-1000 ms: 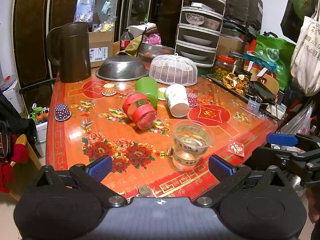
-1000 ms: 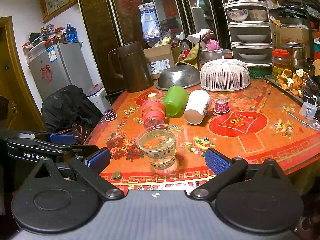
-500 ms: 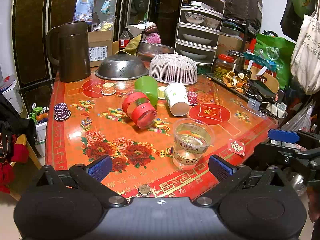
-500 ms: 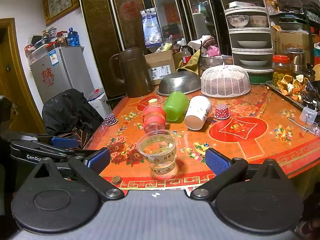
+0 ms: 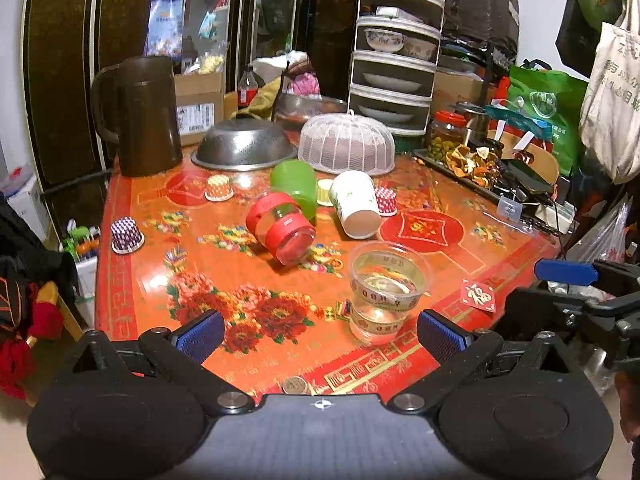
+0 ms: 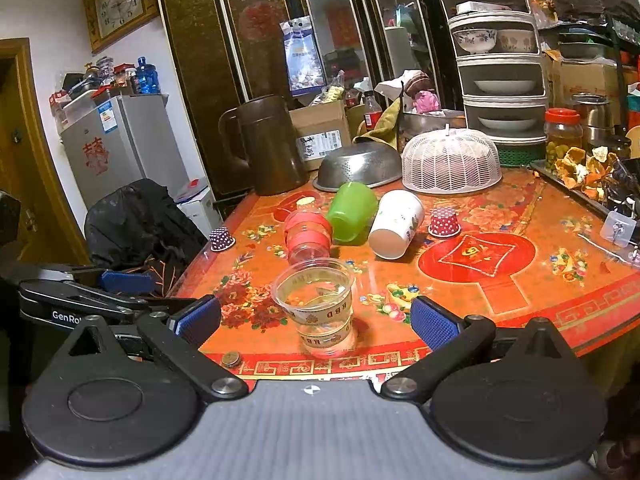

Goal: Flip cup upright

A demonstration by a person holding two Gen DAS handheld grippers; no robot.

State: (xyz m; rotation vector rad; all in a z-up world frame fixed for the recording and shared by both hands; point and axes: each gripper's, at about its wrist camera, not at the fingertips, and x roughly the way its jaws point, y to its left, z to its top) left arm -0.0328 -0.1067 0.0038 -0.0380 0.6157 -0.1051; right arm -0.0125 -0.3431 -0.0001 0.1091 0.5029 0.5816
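Left wrist view: left gripper (image 5: 320, 330) spread wide, empty; clear plastic cup (image 5: 385, 290) upright just ahead; red-banded cup (image 5: 281, 227) toppled beyond, likely target.

A white plaster wall (image 6: 56, 8) carries a gold-framed square clock (image 6: 120, 4), above a small silver fridge (image 6: 116, 148) crowded with bottles on top. To its left stands a brown wooden door frame (image 6: 28, 152). Tall dark cabinet doors with mirrored panels (image 6: 320, 40) fill the back of the room — their glass throws dim reflections. A grey tiered dish rack (image 6: 496, 64) holds bowls and plates. A black chair draped in dark clothing (image 6: 136, 220) sits beside the red floral-patterned table (image 6: 500, 256).
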